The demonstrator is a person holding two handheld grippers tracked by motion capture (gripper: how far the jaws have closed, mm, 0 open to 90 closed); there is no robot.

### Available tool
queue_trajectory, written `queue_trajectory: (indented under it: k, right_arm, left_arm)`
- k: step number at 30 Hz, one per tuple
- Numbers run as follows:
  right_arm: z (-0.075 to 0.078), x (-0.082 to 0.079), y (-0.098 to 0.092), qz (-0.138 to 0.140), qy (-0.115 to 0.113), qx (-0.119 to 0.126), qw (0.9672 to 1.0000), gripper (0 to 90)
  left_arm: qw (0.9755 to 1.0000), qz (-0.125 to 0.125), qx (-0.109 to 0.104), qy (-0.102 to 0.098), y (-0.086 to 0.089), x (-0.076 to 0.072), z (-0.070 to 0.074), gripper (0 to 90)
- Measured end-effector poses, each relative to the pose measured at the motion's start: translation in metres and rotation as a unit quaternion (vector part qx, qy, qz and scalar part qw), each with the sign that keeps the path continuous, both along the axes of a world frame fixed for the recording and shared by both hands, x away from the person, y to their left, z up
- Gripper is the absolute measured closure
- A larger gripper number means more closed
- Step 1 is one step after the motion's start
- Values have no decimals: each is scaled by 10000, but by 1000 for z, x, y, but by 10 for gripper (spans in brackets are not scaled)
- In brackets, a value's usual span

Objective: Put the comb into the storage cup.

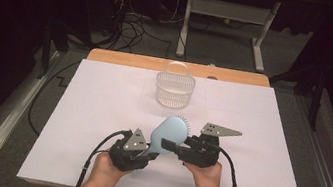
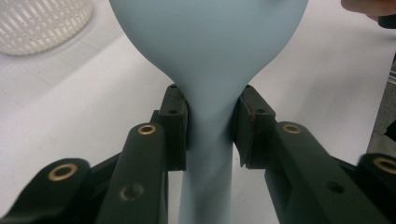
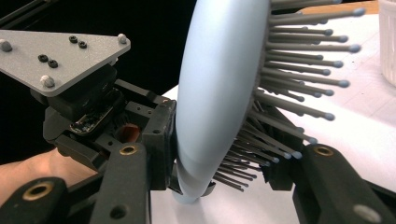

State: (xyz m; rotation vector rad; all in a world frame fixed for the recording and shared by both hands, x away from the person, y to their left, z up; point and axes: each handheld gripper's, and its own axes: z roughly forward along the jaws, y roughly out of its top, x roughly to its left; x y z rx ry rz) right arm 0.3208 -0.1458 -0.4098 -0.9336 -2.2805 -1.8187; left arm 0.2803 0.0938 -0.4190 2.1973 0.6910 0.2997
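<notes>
A light blue hairbrush point(image 1: 171, 129) with blue-tipped bristles is held above the white table sheet point(image 1: 103, 93), near its front edge. My left gripper point(image 1: 153, 148) is shut on the neck, just below the oval head; in the left gripper view both pads point(image 2: 176, 126) press the narrow neck of the hairbrush point(image 2: 210, 46). My right gripper point(image 1: 172, 146) comes in from the right at the lower part of the head. In the right gripper view one pad point(image 3: 161, 140) lies against the smooth back of the hairbrush point(image 3: 219, 84) and the other jaw bears on the bristles.
A clear plastic basket point(image 1: 174, 90) with slotted walls stands at the middle back of the sheet, also seen as the basket point(image 2: 42, 23) at the top left. Cables trail from both grippers toward the front edge. Beyond the table are desk legs and floor cables.
</notes>
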Motion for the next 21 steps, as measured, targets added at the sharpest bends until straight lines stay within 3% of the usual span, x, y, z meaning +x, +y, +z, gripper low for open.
queue_trajectory:
  k: [5,13,21]
  right_arm:
    - [4,-3,5,-1,-215,-138,9997,565]
    - [8,-1,12,51,-249,-215,9994,575]
    - [15,2,10,8,-305,-310,9991,577]
  left_arm:
    - [10000,-1,30,-2,2,1,-1,670]
    - [10000,45,-11,-19,6,2,-1,663]
    - [10000,-22,-50,15,3,1,-3,430]
